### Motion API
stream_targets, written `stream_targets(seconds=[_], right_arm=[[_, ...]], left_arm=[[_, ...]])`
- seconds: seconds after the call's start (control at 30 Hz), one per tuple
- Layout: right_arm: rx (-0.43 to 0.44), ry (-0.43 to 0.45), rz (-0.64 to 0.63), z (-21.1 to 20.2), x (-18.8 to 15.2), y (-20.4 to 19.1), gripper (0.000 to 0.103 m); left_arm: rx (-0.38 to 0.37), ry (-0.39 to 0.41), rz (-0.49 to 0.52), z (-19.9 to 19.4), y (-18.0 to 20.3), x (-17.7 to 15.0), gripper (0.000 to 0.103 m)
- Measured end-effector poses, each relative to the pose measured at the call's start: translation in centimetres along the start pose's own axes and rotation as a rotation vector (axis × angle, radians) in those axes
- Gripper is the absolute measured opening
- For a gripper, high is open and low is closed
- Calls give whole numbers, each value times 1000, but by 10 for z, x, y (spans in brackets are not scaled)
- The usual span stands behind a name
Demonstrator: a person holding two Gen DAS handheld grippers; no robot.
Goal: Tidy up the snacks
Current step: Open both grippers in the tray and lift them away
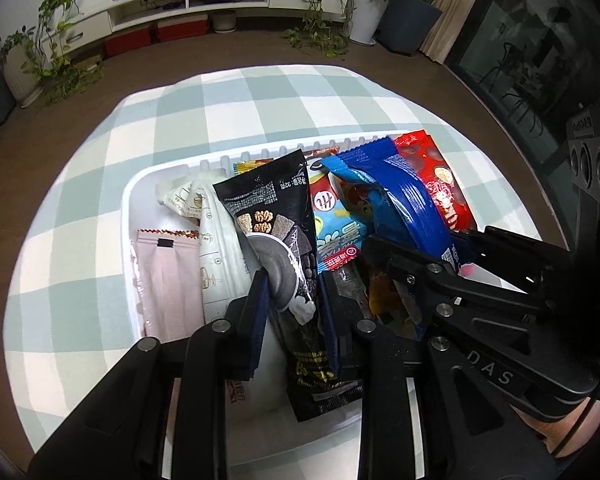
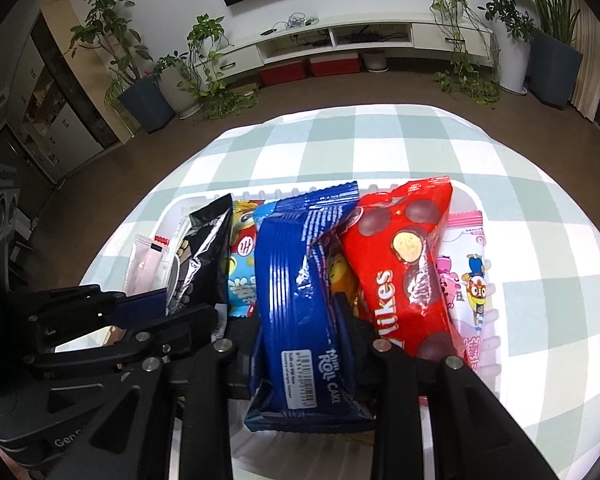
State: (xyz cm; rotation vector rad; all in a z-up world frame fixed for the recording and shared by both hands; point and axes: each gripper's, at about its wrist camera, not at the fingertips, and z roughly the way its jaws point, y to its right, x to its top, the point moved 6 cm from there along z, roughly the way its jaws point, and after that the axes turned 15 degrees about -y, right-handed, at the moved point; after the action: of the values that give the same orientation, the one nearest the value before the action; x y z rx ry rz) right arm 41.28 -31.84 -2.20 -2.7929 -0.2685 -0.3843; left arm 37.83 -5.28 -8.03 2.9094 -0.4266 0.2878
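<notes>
Bench (image 1: pixel 80 184) under checked cloth, carrying white tray (image 1: pixel 129 208) packed with upright snack packets. Left claw (image 1: pixel 294 312) narrowly closed on black sesame packet (image 1: pixel 276 232); right claw (image 2: pixel 300 320) narrowly clamping blue roll cake packet (image 2: pixel 296 280), beside red chocolate bag (image 2: pixel 404 248).

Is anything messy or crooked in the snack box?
Nothing is spilled or torn. The packets in the white bin stand packed in a leaning row. Only the black packet tilts across its neighbours, and the blue roll cake packet is bent over at the top.
</notes>
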Motion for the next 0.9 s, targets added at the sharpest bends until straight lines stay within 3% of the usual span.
stream_targets(seconds=[0.1,0.17,0.3,0.4,0.5,0.53,0.57,0.7,0.77,0.9], right_arm=[[-5,16,-3,-7,0,-2,37],[-9,28,-3,-12,-1,-3,38],[-19,56,12,-24,-3,-1,49],[-8,80,29,-37,-6,0,51],[-10,125,52,-56,-12,3,61],[-7,145,55,-64,-14,4,68],[-5,169,58,-73,-17,4,74],[-26,294,32,-120,-30,-4,83],[-38,379,6,-150,-40,-12,93],[-62,606,-72,-222,-69,-32,103]], left_arm=[[15,20,-5,-8,-1,-2,31],[33,35,-17,-14,-5,-5,44],[34,66,-32,-29,-6,-11,55],[46,102,-25,-44,-1,-17,69],[34,148,-27,-61,4,-25,88],[26,178,-20,-71,8,-30,101],[28,201,-12,-77,10,-33,103],[99,351,46,-120,29,-55,103],[135,431,68,-143,39,-68,103],[311,651,48,-203,61,-115,103]])
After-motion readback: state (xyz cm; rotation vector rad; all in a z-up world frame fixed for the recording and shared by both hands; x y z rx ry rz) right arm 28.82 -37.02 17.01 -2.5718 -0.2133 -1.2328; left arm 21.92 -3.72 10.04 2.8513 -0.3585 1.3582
